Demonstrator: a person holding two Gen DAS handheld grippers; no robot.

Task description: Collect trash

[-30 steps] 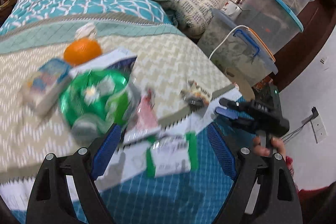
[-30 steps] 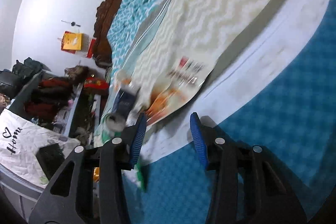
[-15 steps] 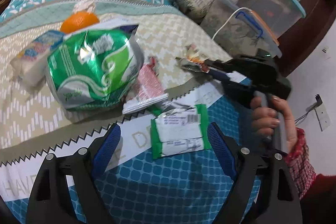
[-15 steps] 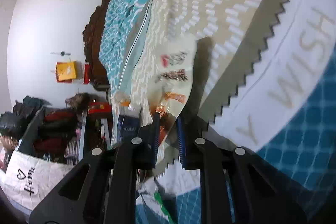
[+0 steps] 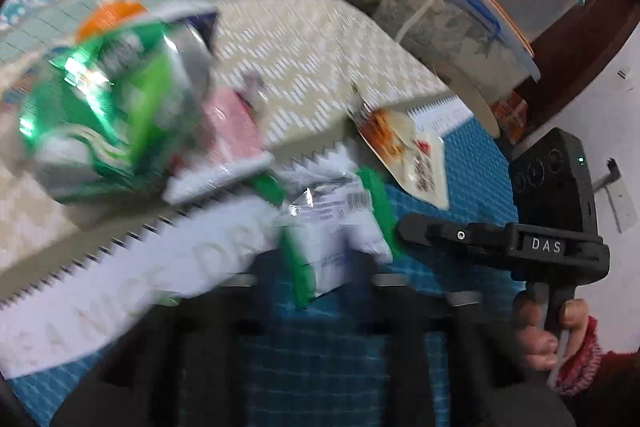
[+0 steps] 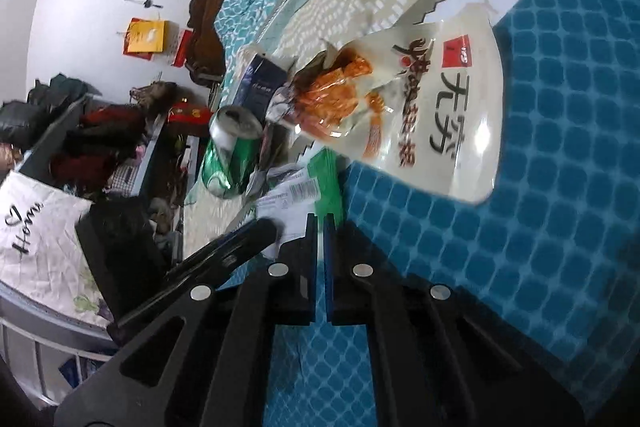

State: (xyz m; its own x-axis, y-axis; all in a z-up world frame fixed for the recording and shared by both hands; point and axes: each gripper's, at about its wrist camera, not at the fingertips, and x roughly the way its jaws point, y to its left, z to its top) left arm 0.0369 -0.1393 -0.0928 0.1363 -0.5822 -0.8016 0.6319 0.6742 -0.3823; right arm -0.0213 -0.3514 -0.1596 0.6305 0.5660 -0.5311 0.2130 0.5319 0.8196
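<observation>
Green-and-white foil wrapper, the nearest piece of trash, sits crumpled at the near edge of the bed, where the white band of the cover meets the blue squares. The left gripper has just been closing its jaws from wide apart, and they now stand narrow around the wrapper's lower end. This view is badly smeared, so the pinch looks likely rather than certain.

Just to its right lies the clear plastic snack bag with orange contents, flat on the blue quilt. Half a second ago its edge was between the jaws of the right gripper. Those jaws have been closing too and are now all but together with nothing in them, and the bag lies just beyond their tips. That grab seems to have missed and needs another try.

Behind both, the shiny green crisp bag and the pink packet wait uncollected.
</observation>
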